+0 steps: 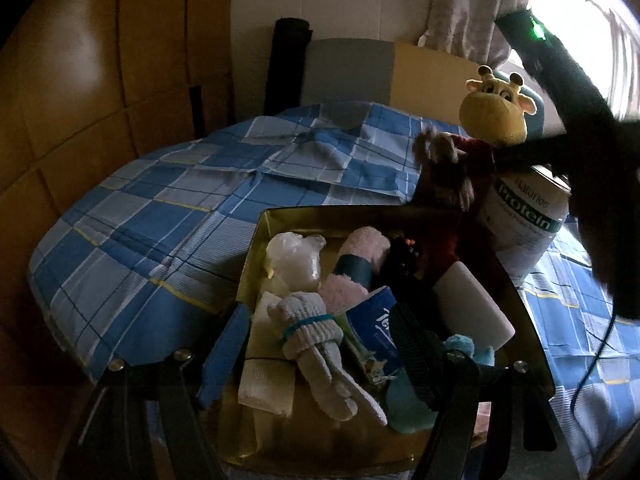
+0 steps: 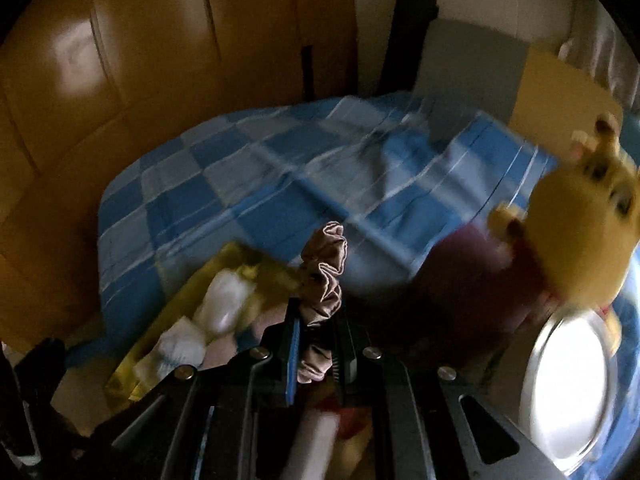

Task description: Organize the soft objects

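A gold box [image 1: 280,216] lies on the bed, packed with a white sock bundle [image 1: 316,336], a rolled pink towel [image 1: 360,256], a white bagged item [image 1: 294,256], a tissue pack [image 1: 372,320] and a white block [image 1: 472,300]. My left gripper [image 1: 320,320] hovers open over the box's near end, its blue pad [image 1: 224,352] by the left wall. My right gripper [image 2: 320,320] is shut on a brownish scrunchie [image 2: 324,276]. In the left wrist view that scrunchie [image 1: 436,156] hangs above the box's far right corner, held out by the dark right gripper [image 1: 496,156].
A giraffe plush [image 1: 496,112] with a yellow head and red shirt sits behind the box, leaning on a white protein tub [image 1: 524,216]. The tub's shiny lid [image 2: 568,392] is close to my right gripper. Blue checked bedding [image 1: 160,208] spreads left; wooden wardrobe doors [image 1: 80,80] stand beyond.
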Demonstrator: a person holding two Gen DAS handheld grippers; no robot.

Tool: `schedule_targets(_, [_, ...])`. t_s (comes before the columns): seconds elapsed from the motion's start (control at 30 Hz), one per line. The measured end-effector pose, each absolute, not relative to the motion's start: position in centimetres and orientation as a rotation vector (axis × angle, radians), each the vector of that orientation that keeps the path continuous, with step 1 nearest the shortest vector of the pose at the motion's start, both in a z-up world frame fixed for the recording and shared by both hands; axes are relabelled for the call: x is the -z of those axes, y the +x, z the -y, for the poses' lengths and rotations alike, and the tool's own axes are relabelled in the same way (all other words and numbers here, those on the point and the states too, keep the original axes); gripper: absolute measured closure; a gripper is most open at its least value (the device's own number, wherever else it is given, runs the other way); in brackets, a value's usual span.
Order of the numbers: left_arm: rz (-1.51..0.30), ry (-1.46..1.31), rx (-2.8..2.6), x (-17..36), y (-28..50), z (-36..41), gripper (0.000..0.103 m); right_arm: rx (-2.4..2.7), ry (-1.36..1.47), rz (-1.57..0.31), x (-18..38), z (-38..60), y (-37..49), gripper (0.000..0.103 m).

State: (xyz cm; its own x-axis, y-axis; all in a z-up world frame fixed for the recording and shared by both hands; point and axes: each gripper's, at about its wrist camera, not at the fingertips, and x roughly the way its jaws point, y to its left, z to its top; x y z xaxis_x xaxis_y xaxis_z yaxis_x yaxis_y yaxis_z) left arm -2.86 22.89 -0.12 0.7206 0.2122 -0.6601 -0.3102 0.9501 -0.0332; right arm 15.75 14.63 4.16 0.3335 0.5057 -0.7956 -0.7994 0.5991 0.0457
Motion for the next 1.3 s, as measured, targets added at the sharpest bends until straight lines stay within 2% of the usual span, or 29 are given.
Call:
schedule_targets(0.27, [-0.713, -0.151, -0.292, 0.3, -3.3, -22.9, 0.029, -0.918, -0.347, -0.964, 0.3, -13.4, 11.9, 0.091])
schedule_targets(0.47, [-0.718, -0.164, -0.307, 0.8, -3.5, -23.2, 0.026, -0.948, -0.318, -0.986, 1.6, -12.9, 9.7, 0.091])
schedule_targets(0.77, [-0.737, -0.211, -0.380, 1.8, -4.6, -25.7, 0.024, -0.876, -0.289, -1.037, 4.3, -13.7, 10.2, 0.091])
schedule_targets(0.9, [-0.743, -0.225, -0.398, 2.0, -5.0, -26.4, 0.023, -0.828, -0.286, -1.069, 5.8, -14.2, 11.2, 0.087])
schedule_targets(1.03, [-0.733, -0.217, -0.404, 1.9, -5.0, -26.2, 0.015, -0.795, -0.256, -1.081, 6.3, -13.8, 11.7, 0.070])
schedule_targets(1.1, [-0.733, -0.213, -0.400, 1.9, -4.9, -26.1, 0.015, -0.792, -0.244, -1.077, 6.1, -13.5, 11.8, 0.065])
schedule_targets(1.3, [-0.738, -0.205, -0.389, 1.9, -4.7, -25.4, 0.012, -0.781, -0.237, -1.044, 5.3, -13.0, 11.5, 0.063])
